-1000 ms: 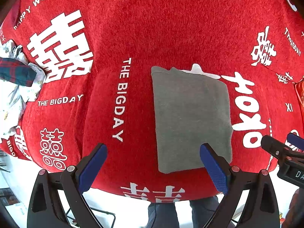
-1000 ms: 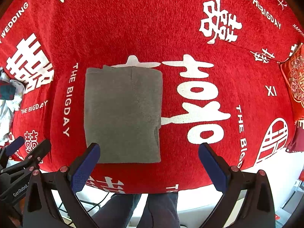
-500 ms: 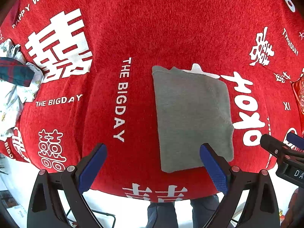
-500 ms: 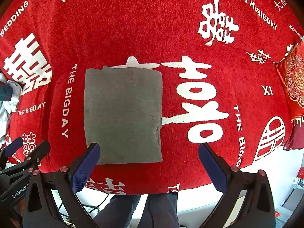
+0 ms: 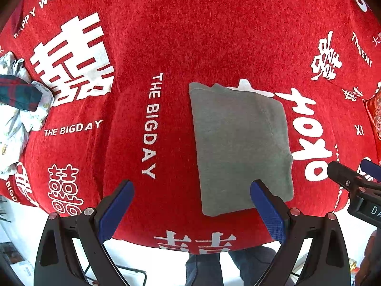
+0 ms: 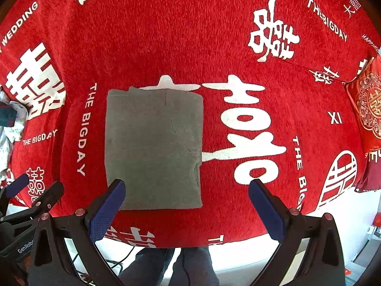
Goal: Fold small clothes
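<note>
Left tongs (image 5: 191, 191): I see them spread wide, holding nothing, raised off the red cloth (image 5: 190, 35). Right tongs (image 6: 187, 190): likewise spread and empty. Folded grey garment (image 6: 154, 150): flat ahead, its near edge partly hidden behind my left tongs' right finger and my right tongs' left finger. Crumpled clothes pile (image 5: 16, 109): far left of the left tongs, cut off by the frame.

One folded grey garment (image 5: 240, 147), one red printed cloth (image 5: 181, 35), one heap of unfolded clothes (image 5: 16, 114), two tongs: left tongs (image 5: 191, 197), right tongs (image 6: 187, 196).
</note>
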The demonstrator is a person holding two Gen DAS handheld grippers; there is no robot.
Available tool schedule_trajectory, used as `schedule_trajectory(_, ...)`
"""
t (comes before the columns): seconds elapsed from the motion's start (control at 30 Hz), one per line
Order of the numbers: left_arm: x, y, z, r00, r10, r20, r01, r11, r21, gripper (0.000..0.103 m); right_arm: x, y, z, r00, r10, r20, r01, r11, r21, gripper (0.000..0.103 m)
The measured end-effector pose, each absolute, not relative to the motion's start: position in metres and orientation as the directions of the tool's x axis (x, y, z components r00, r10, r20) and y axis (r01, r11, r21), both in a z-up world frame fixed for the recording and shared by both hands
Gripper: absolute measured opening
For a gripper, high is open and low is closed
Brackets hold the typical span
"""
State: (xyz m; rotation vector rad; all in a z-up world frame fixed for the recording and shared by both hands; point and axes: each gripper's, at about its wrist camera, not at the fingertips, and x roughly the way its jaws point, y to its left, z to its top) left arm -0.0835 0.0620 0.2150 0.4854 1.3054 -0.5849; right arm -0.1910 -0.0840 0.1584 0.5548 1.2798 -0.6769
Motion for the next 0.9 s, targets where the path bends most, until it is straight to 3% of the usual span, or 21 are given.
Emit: schedule_trajectory(0.9, -0.116, 0.044, 0.256, 0.230, -0.095, -0.968, 0.568, 0.821, 0.054, 0.098, -0.213, -0.095, 0.180, 0.190, -0.108, -0.976, 0.665, 0.745, 0.046, 0.103)
